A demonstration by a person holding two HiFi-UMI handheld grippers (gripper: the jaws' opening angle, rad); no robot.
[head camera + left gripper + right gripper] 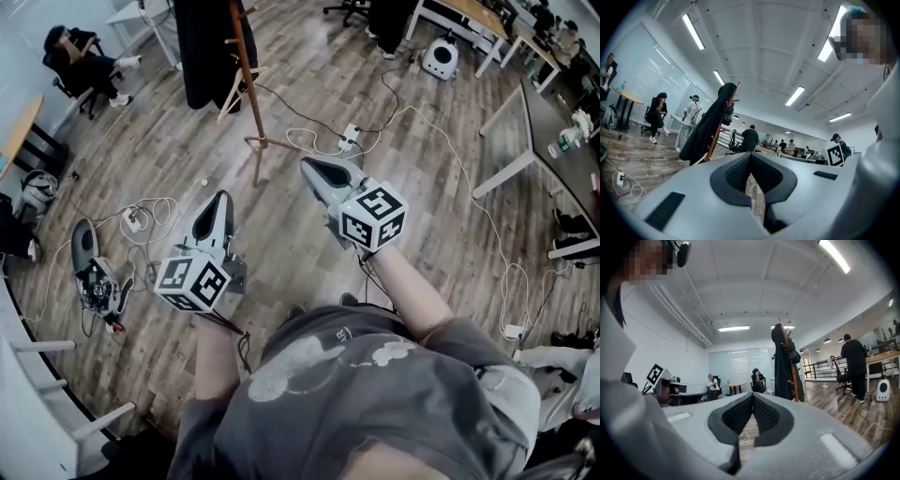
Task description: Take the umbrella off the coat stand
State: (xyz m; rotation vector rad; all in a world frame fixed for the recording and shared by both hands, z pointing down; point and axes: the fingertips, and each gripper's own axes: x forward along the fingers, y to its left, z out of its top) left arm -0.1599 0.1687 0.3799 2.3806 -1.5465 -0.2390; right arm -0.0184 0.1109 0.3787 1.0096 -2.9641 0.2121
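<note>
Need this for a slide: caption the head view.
Left gripper and right gripper, shut and empty, face the coat stand.

Coat stand (pixel 247 84): reddish-brown wood.
Coat (pixel 208 47): black.
Floor (pixel 422 230): grey-brown wood planks.
Left gripper (pixel 222 197): grey shell, black ridged fingers (pixel 736 172), black-and-white square markers.
Right gripper (pixel 311 166): same grey, black-and-white markers.
Shirt (pixel 394 403): grey, pale print.

I see bare floor (pixel 281 202) open up to the coat stand (pixel 250 94). Its hanging dark coat (pixel 208 47), plus loose cables (pixel 314 148) and a power strip (pixel 349 139) at its foot, crowd my approach.
</note>
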